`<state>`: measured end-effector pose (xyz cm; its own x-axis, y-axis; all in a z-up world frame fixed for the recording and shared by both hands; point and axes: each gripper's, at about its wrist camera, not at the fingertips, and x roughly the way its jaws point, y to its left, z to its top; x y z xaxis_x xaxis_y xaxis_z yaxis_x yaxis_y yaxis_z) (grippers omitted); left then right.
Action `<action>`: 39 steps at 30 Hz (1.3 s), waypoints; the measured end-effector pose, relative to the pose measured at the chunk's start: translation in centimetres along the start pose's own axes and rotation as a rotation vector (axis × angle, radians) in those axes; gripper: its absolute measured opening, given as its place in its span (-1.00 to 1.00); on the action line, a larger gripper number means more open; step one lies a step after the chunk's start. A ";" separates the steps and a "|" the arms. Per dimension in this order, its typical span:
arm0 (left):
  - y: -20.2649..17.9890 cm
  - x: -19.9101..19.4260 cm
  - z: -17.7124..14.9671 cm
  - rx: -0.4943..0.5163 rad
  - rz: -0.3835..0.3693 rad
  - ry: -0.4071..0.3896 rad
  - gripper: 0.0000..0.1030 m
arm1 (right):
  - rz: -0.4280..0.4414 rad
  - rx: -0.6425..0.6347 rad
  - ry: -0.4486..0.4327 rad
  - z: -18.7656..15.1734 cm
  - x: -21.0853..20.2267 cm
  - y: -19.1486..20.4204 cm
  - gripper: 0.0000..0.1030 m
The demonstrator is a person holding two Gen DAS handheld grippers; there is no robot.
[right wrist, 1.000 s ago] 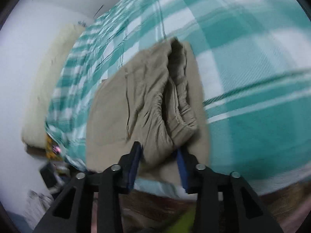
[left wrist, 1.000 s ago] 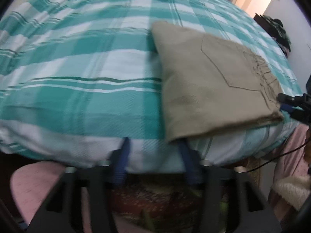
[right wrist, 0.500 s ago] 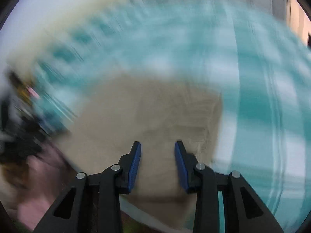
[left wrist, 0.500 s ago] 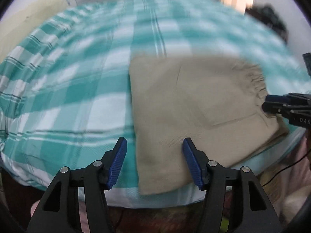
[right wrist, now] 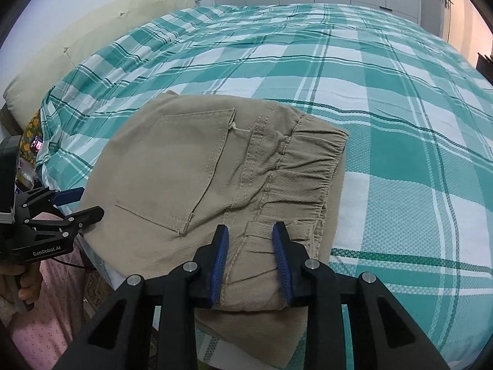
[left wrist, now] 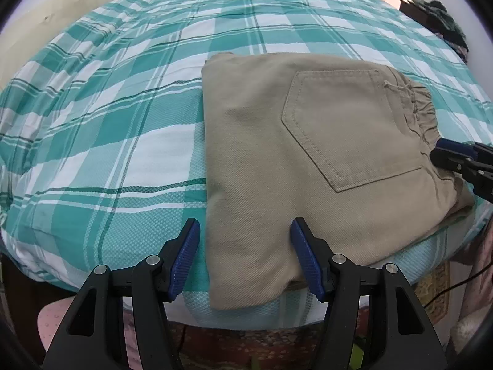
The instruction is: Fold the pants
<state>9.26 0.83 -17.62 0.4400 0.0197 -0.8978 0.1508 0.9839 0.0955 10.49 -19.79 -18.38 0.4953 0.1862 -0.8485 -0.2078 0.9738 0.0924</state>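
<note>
Right wrist view: right hand-held gripper (right wrist: 251, 260) straddles pants (right wrist: 197, 178) waistband, contact unclear; left hand-held gripper (left wrist: 245, 259) wide.

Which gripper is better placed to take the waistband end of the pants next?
Right. The right gripper sits over the elastic waistband of the pants, fabric between its fingers. The left gripper straddles the opposite folded corner, wide open, far from the waistband.
</note>
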 end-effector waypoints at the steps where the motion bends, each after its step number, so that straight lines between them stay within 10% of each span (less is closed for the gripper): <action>1: 0.0 0.0 0.0 -0.002 -0.001 0.000 0.24 | 0.000 0.002 -0.002 0.0 0.0 -0.1 -0.40; 16: 0.6 0.7 0.0 -0.017 -0.028 0.026 0.40 | 0.000 -0.012 -0.012 0.0 -0.4 0.1 -0.40; 18: 2.0 -0.3 0.5 -0.059 -0.070 0.036 0.53 | 0.052 0.048 -0.008 0.8 -2.4 -0.8 -0.35; 20: 4.1 -1.3 0.8 -0.136 -0.132 0.016 0.66 | 0.091 0.137 -0.056 0.9 -4.7 -2.5 0.21; 22: 6.5 -1.5 1.5 -0.210 -0.189 0.000 0.74 | 0.119 0.225 -0.092 0.7 -6.2 -4.8 0.36; 32: 5.7 6.2 4.8 -0.235 -0.435 0.185 0.73 | 0.398 0.498 0.158 0.8 3.5 -10.8 0.35; 36: 3.9 4.8 5.8 -0.220 -0.405 0.172 -0.46 | 0.284 0.369 0.172 2.8 3.0 -7.7 -0.26; 39: 1.5 1.0 6.8 -0.089 -0.313 0.093 -0.64 | 0.130 0.070 0.120 4.2 -0.3 -2.6 -0.44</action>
<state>15.94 1.10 -15.43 0.3011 -0.2739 -0.9134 0.1864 0.9563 -0.2254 14.42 -21.83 -16.22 0.3626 0.2982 -0.8829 -0.2025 0.9500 0.2377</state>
